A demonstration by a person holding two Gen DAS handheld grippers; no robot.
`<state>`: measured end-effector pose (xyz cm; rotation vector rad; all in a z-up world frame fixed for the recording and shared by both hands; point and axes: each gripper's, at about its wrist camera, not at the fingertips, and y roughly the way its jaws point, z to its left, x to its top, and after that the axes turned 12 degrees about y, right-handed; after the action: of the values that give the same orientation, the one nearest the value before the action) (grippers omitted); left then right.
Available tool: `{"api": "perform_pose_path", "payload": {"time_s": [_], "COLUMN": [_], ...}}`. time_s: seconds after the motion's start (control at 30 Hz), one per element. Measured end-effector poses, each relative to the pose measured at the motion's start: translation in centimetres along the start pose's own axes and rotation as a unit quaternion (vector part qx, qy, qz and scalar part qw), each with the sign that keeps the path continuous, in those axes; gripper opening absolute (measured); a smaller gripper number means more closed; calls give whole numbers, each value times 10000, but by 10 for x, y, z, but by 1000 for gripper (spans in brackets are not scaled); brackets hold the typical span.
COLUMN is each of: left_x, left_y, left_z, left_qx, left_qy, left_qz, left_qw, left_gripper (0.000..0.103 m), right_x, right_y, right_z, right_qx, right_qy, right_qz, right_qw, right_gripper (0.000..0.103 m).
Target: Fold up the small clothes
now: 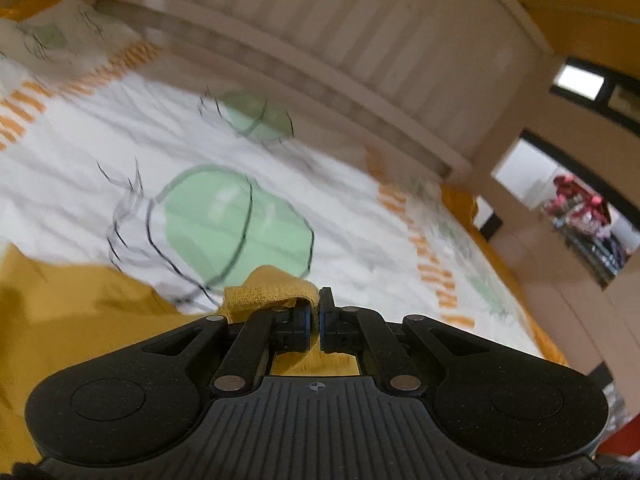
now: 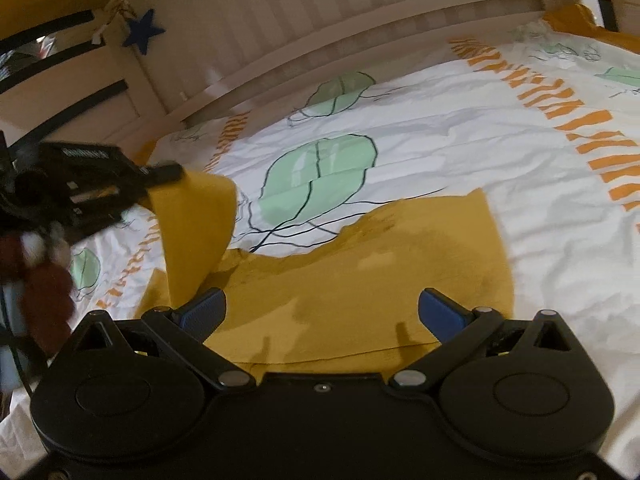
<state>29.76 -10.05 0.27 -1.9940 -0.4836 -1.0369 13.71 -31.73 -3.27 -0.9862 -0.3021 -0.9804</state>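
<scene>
A mustard yellow garment (image 2: 380, 264) lies on the white bedsheet (image 2: 440, 136) with green leaf prints. My left gripper (image 1: 316, 312) is shut on a corner of the yellow garment (image 1: 272, 292) and holds it lifted off the bed. In the right wrist view the left gripper (image 2: 168, 172) shows at the left, pulling that corner up into a hanging flap. My right gripper (image 2: 320, 312) is open and empty, its blue fingertips (image 2: 204, 312) hovering just above the flat part of the garment.
A beige slatted bed rail (image 2: 320, 20) runs along the far side of the bed, with a blue star (image 2: 142, 32) hanging on it. A yellow under-sheet (image 1: 460, 200) shows at the mattress edge. A doorway (image 1: 560, 184) opens at the right.
</scene>
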Motion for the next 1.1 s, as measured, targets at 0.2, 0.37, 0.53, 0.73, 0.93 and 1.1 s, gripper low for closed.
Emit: {"api": "perform_pose_path", "payload": {"time_s": [0.2, 0.37, 0.53, 0.73, 0.93, 1.1], "left_x": [-18, -15, -10, -28, -69, -95], "left_y": [20, 18, -8, -35, -49, -56], "left_z": [-22, -43, -66, -48, 19, 61], "left_qx": [-18, -396, -337, 299, 1147, 1648], "left_qy": [405, 801, 1700, 2144, 1498, 1072], "left_qz": [393, 367, 2, -60, 480, 887], "left_qw": [9984, 9953, 9849, 9763, 9809, 9765], "left_gripper": [6, 31, 47, 49, 49, 49], "right_x": [3, -2, -6, -12, -16, -16], "right_y": [4, 10, 14, 18, 22, 22], "right_z": [-9, -12, -12, -12, -13, -7], "right_qx": [-211, -371, -437, -462, -414, -367], "right_qy": [147, 116, 35, -57, -144, -299], "right_qz": [41, 146, 211, 260, 212, 96], "right_qw": [9997, 9991, 9988, 9986, 9988, 9988], "right_gripper": [102, 102, 102, 102, 102, 102]}}
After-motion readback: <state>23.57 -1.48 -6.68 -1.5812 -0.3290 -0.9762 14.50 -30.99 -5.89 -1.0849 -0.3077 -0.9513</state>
